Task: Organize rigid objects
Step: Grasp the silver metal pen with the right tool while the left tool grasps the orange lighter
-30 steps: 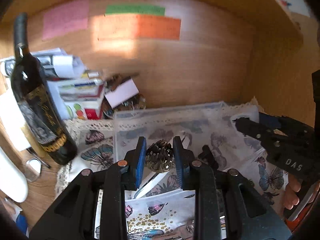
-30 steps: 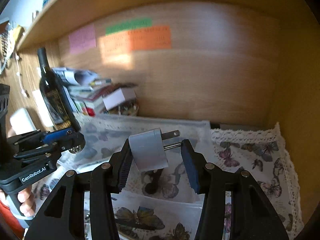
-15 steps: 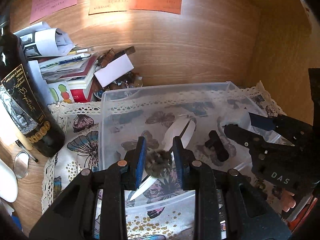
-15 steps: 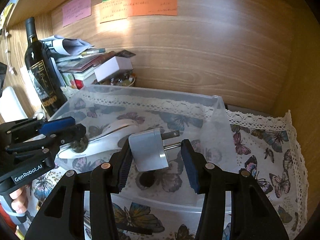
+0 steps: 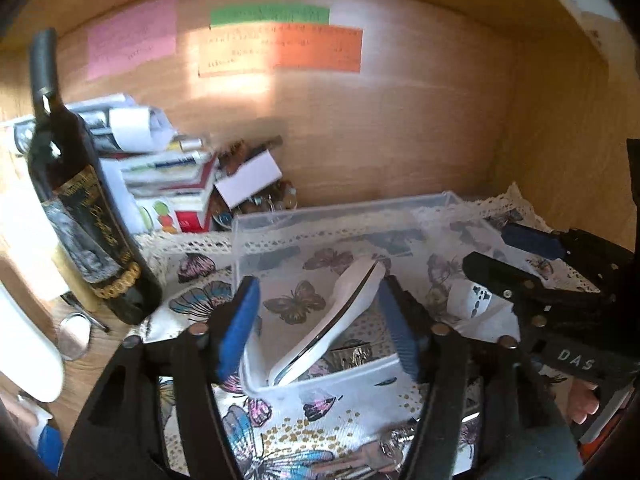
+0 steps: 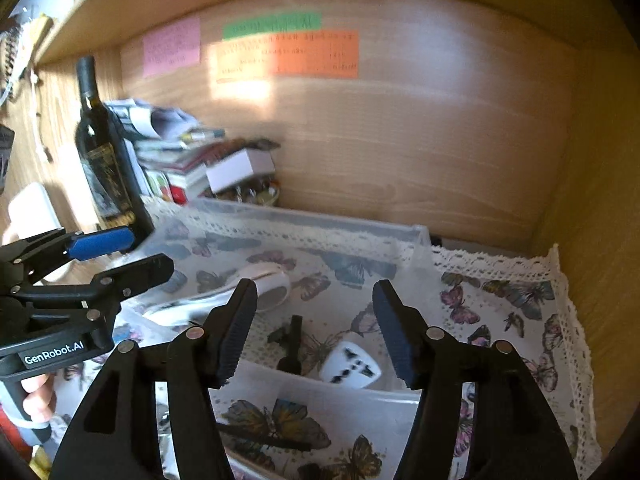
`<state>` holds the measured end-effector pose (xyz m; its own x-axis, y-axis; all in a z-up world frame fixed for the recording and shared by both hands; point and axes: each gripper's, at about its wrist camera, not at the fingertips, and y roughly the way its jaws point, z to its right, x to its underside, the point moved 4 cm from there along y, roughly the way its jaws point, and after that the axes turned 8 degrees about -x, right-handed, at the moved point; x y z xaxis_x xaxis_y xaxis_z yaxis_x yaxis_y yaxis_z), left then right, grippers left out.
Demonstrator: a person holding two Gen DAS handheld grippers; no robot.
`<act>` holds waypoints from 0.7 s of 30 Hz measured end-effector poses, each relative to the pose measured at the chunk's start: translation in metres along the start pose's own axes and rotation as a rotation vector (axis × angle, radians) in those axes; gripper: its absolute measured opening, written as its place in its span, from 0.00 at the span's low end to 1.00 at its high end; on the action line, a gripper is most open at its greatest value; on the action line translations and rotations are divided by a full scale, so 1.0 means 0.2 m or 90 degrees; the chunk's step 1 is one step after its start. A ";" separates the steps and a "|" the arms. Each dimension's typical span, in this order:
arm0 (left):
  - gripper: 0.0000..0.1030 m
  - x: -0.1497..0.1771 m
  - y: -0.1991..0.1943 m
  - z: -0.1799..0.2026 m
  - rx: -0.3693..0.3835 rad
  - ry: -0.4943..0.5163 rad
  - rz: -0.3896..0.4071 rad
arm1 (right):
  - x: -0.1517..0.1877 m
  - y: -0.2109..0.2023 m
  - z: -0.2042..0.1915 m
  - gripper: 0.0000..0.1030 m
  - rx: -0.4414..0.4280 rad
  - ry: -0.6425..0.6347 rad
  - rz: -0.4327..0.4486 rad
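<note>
Now both grippers, the left gripper (image 5: 316, 316) and the right gripper (image 6: 314, 326), had let go and hung wide open and empty over the clear box (image 6: 416, 236), where the white plug adapter (image 6: 352, 364) lay inside, so two more things looked put away.

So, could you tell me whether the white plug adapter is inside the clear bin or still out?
Inside. The adapter lies on the floor of the bin, socket face up, below the open right claw.

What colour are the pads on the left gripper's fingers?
Blue, on black fingers; the left wrist view shows them best.
</note>
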<state>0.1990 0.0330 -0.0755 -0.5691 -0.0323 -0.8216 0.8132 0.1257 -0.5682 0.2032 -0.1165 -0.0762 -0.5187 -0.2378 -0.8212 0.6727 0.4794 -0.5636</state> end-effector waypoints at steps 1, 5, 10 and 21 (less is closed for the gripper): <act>0.69 0.00 -0.03 0.00 -0.003 0.001 0.007 | 0.00 -0.03 0.00 0.56 -0.001 -0.001 0.006; 0.84 0.01 -0.13 -0.02 -0.017 0.002 0.028 | 0.01 -0.15 -0.01 0.56 -0.006 -0.006 0.028; 0.94 0.10 -0.22 -0.06 -0.034 0.010 0.028 | 0.08 -0.24 0.00 0.56 -0.005 -0.010 0.033; 0.94 0.46 -0.20 -0.03 -0.026 0.050 -0.068 | 0.35 -0.22 0.02 0.56 -0.018 0.021 -0.041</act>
<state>0.1142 0.0313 -0.1280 -0.6613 0.0295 -0.7495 0.7426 0.1663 -0.6487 0.1390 -0.1578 -0.1084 -0.5773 -0.2408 -0.7802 0.6227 0.4882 -0.6115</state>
